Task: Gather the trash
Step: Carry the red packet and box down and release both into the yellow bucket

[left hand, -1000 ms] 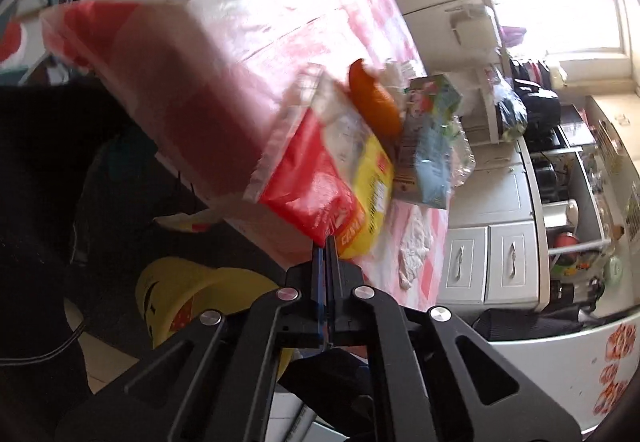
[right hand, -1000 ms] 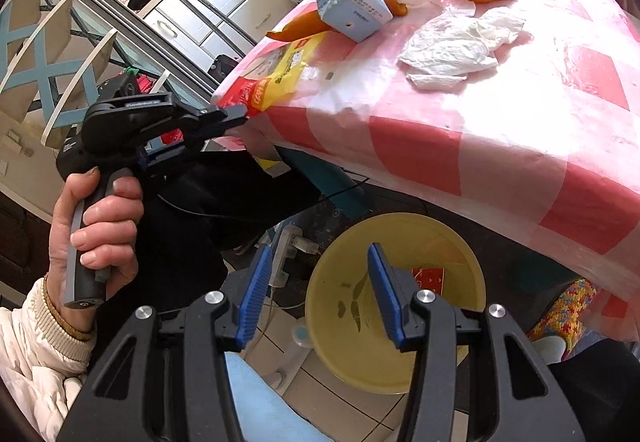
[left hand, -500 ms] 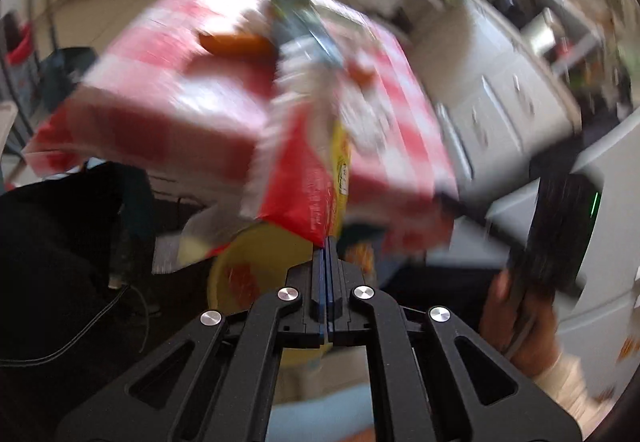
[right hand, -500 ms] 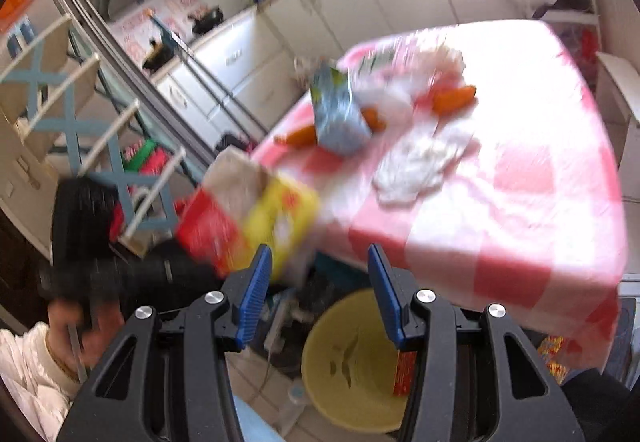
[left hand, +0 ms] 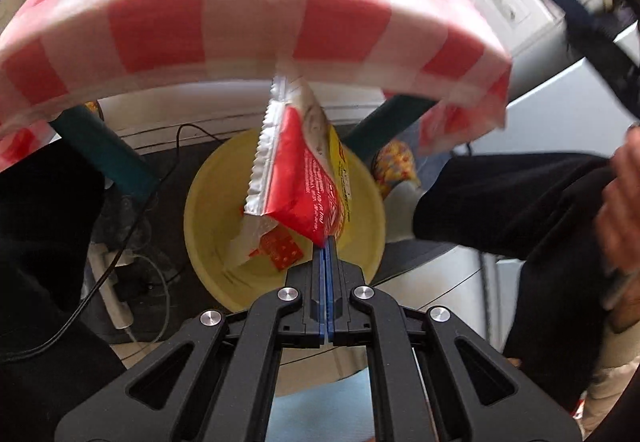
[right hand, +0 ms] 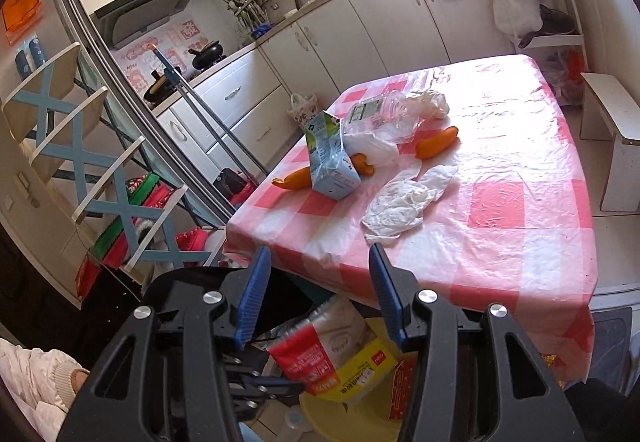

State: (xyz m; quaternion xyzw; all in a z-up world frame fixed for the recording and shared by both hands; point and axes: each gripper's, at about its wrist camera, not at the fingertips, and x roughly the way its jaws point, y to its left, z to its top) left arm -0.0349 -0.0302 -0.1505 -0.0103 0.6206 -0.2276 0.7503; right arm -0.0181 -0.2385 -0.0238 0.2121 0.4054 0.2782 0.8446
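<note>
My left gripper point(left hand: 325, 242) is shut on a corner of a red and yellow snack wrapper point(left hand: 304, 178), which hangs over the yellow bin point(left hand: 208, 226) on the floor under the table. A small red wrapper point(left hand: 282, 248) lies inside the bin. In the right wrist view the same wrapper point(right hand: 340, 358) shows below my right gripper point(right hand: 318, 294), which is open and empty above the table's near edge. On the checked tablecloth point(right hand: 500, 210) lie a blue carton point(right hand: 330, 162), a crumpled white tissue point(right hand: 404, 202), clear plastic packaging point(right hand: 384, 114) and orange carrots point(right hand: 436, 142).
Teal table legs point(left hand: 104, 154) flank the bin, with cables and a power strip point(left hand: 116, 298) on the floor beside it. A blue folding rack point(right hand: 80, 146) stands left of the table, kitchen cabinets point(right hand: 360, 26) behind, a white bench point(right hand: 612, 130) at right. The person's hand point(left hand: 624, 210) holds the other gripper.
My left gripper swung off the table with the wrapper, rolled, and now points down over the yellow bin. My right gripper rose and tilted up toward the tabletop.
</note>
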